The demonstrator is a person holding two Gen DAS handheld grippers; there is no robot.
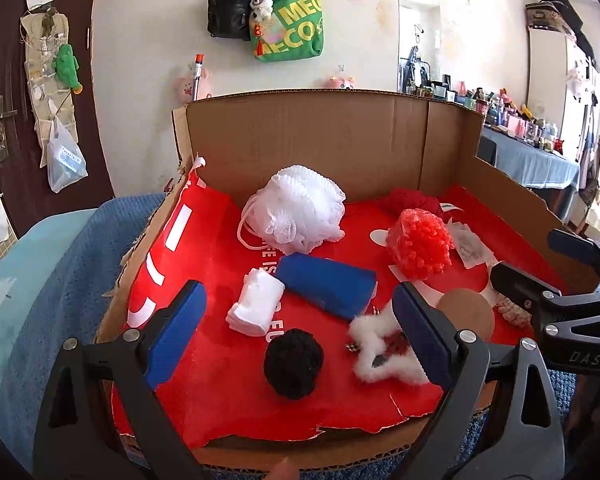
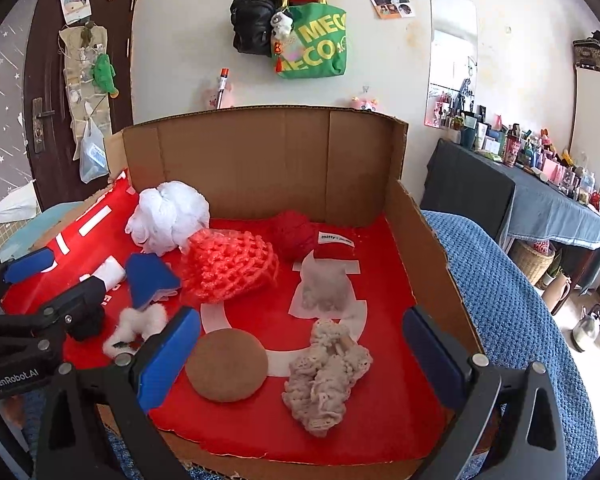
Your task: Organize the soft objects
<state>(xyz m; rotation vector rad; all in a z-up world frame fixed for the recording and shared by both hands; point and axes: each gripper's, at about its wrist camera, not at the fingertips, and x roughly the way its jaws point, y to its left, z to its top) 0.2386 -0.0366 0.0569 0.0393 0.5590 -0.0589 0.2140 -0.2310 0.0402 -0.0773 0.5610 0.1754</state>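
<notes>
Above the cardboard box, left gripper and right gripper hover spread.

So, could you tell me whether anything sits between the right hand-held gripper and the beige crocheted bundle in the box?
Nothing visible does. The right hand-held gripper is open, and the beige crocheted bundle lies on the red liner between its fingers. The brown round pad lies beside it to the left, apart.

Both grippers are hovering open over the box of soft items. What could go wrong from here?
The open left gripper frames a black yarn ball beside a white fluffy trim piece; closing might snag both. The open right gripper spans a round brown cork pad and a loose beige knitted bundle, which may sag when lifted.
</notes>
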